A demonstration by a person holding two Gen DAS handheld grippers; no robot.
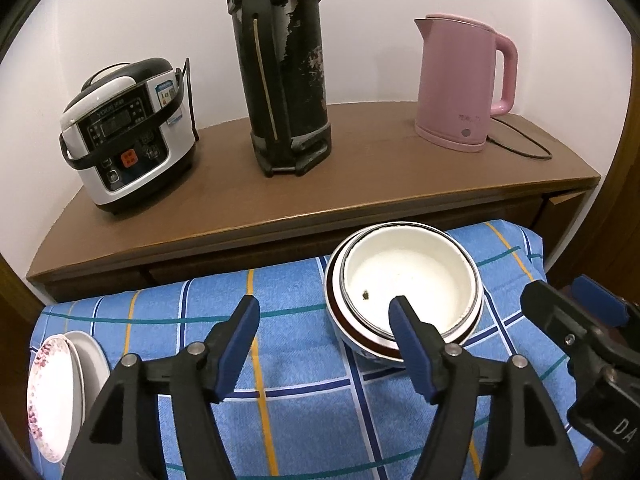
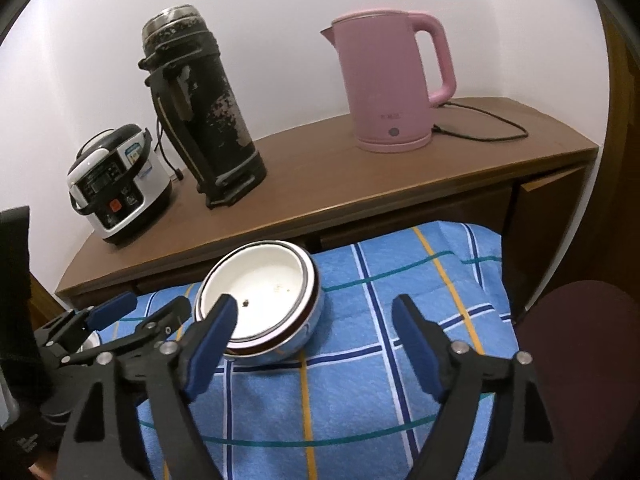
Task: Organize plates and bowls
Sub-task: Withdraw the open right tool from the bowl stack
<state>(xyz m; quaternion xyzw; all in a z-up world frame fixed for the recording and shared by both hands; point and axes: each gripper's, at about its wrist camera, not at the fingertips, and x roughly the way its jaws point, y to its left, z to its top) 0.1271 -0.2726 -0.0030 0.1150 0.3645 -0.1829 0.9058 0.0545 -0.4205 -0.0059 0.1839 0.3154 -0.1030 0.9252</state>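
Bowls [image 1: 404, 292] sit nested on the blue checked cloth [image 1: 304, 360]; left gripper [image 1: 324, 320] and right gripper [image 2: 316, 320] hover with jaws apart, plates [image 1: 60, 392] stacked leftward.

Readable writing
Rice cooker [image 1: 128, 132] panel shows a brand, roughly "YXOG"; kettle [image 1: 460, 80] print is too faint.

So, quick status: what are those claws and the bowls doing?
Both claws open, left claw and right claw, holding nothing. Nested bowls on the checked cloth. Plates at left edge. Nothing in the way.
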